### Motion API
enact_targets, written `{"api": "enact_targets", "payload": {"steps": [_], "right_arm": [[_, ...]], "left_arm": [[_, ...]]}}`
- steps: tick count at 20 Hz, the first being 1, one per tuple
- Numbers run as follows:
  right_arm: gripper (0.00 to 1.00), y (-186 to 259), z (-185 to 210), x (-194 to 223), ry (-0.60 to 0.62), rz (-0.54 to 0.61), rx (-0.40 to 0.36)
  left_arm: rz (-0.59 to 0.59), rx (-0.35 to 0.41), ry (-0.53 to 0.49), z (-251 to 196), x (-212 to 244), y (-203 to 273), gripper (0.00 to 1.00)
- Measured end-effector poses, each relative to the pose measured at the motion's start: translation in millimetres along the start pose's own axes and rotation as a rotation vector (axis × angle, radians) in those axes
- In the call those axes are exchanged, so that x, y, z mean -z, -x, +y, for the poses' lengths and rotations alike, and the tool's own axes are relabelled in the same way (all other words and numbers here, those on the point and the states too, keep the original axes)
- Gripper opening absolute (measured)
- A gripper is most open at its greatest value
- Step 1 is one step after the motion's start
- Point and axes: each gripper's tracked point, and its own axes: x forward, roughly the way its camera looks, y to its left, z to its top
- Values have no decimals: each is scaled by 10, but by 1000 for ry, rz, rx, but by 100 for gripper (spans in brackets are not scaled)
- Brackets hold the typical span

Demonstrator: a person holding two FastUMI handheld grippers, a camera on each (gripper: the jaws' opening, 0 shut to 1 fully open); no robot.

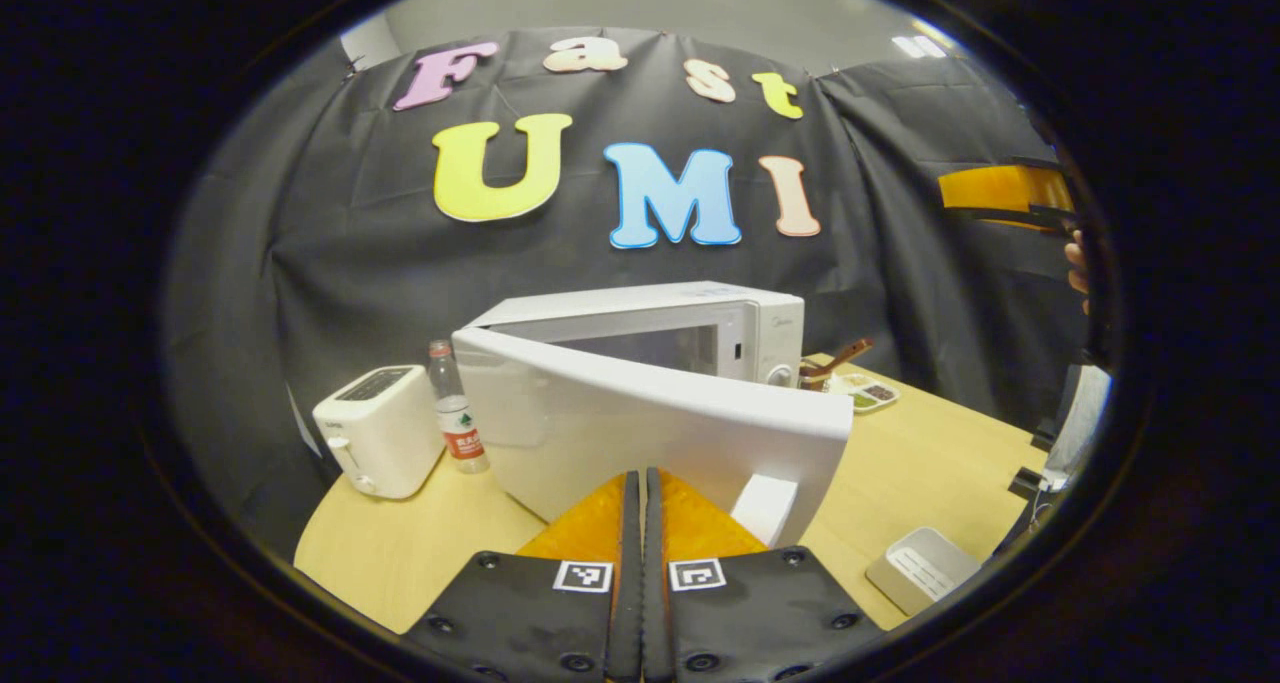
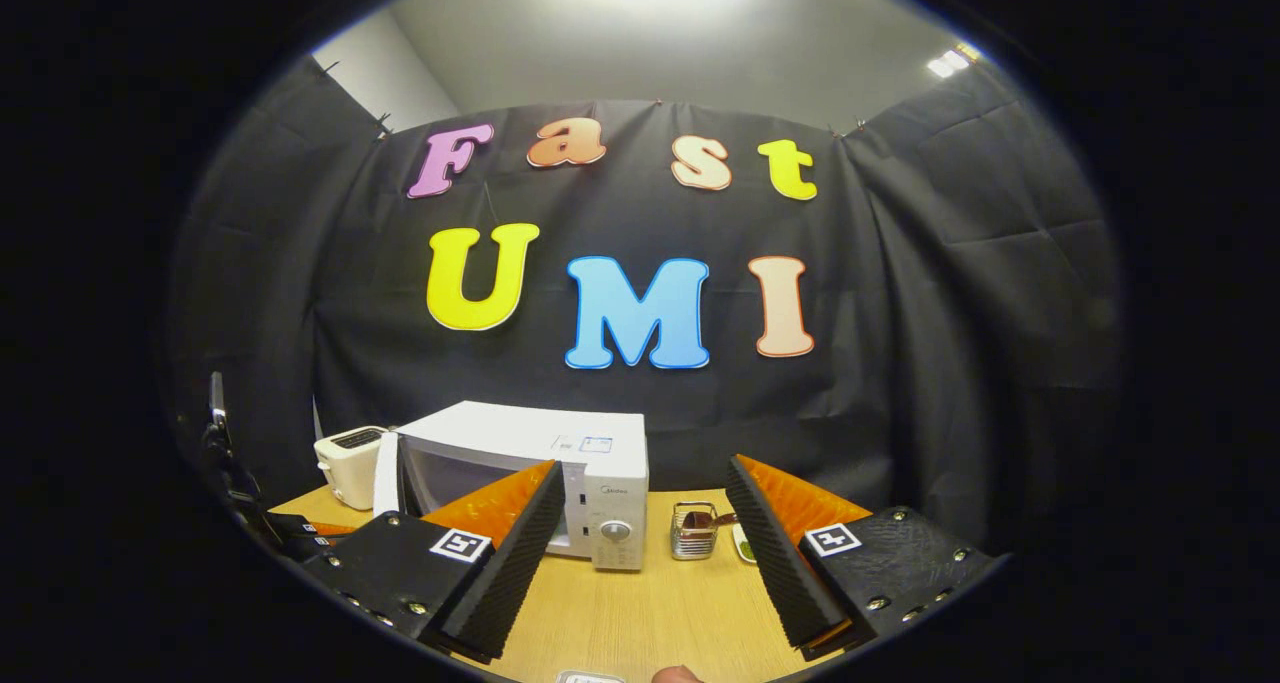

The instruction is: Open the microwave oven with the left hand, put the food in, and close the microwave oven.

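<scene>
Now door (image 1: 640, 423) half open; left gripper (image 1: 643, 523) closed, empty, near it; right gripper (image 2: 640, 553) open, empty; risk: door swings back w/o hold.

Overhead ceiling glare, sharp, fisheye-warped edges

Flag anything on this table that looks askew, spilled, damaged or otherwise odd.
Nothing stands out. The microwave oven has its door swung open, as the task needs. The toaster and water bottle stand upright beside it.
</scene>
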Motion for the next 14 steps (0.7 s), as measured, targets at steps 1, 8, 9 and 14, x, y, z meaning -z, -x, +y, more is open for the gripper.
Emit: {"api": "enact_targets", "payload": {"steps": [1, 8, 9, 14], "right_arm": [[98, 25, -44, -1, 0, 2, 19], [98, 234, -376, 6, -5, 9, 154], [98, 291, -422, 13, -3, 10, 173], [98, 488, -585, 144, -26, 32, 249]], "left_arm": [[-1, 17, -2, -38, -25, -72, 7], [-6, 104, 20, -220, -184, -533, 7], [-7, 116, 27, -236, -200, -616, 7], [-22, 141, 17, -295, -343, -972, 7]]}}
